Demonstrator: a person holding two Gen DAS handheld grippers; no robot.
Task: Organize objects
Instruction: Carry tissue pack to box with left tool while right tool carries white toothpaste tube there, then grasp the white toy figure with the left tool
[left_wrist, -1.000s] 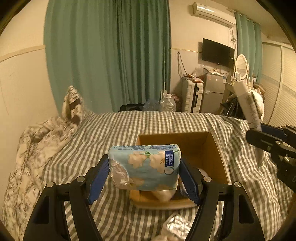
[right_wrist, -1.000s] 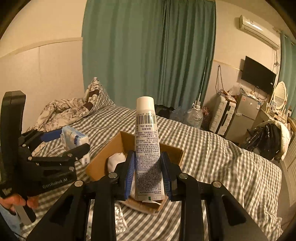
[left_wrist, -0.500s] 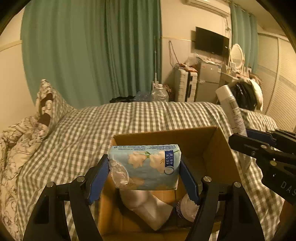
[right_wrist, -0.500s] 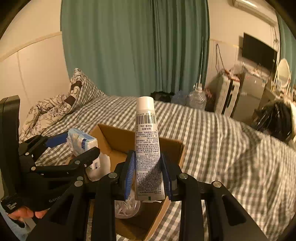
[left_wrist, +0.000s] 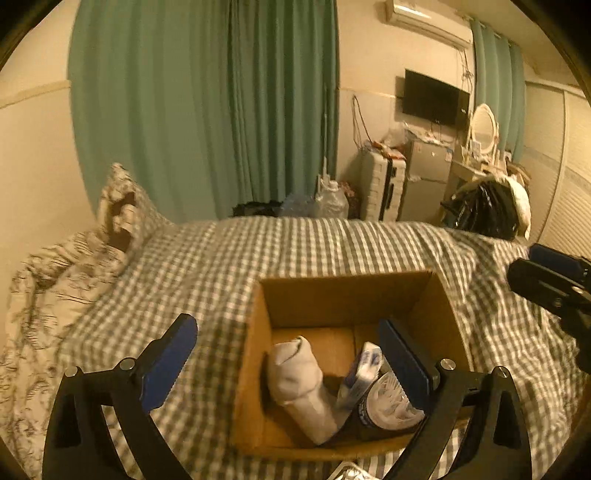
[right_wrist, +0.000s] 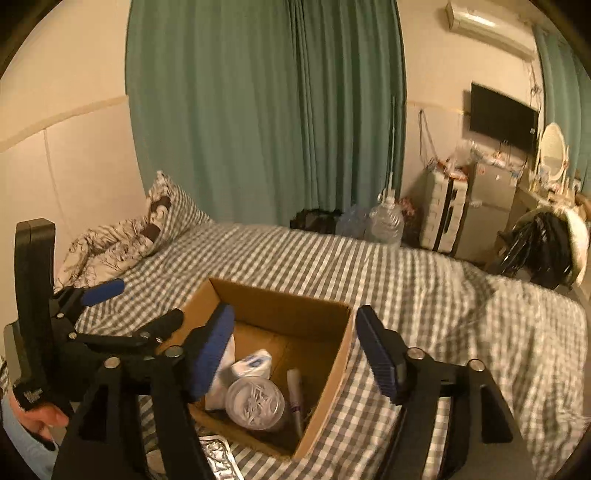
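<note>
Left gripper (left_wrist: 288, 354): jaws spread wide, nothing between the blue pads (left_wrist: 168, 360). Right gripper (right_wrist: 295, 350): jaws likewise wide apart, empty. Left unit sits just left of the right one, fingers pointing forward; a hand (right_wrist: 40, 419) grips its handle.

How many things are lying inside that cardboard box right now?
4. A rolled white sock at the left, a tissue pack beside it, a round clear-lidded tub at the near side, and a tube on the right. More may be hidden underneath.
</note>
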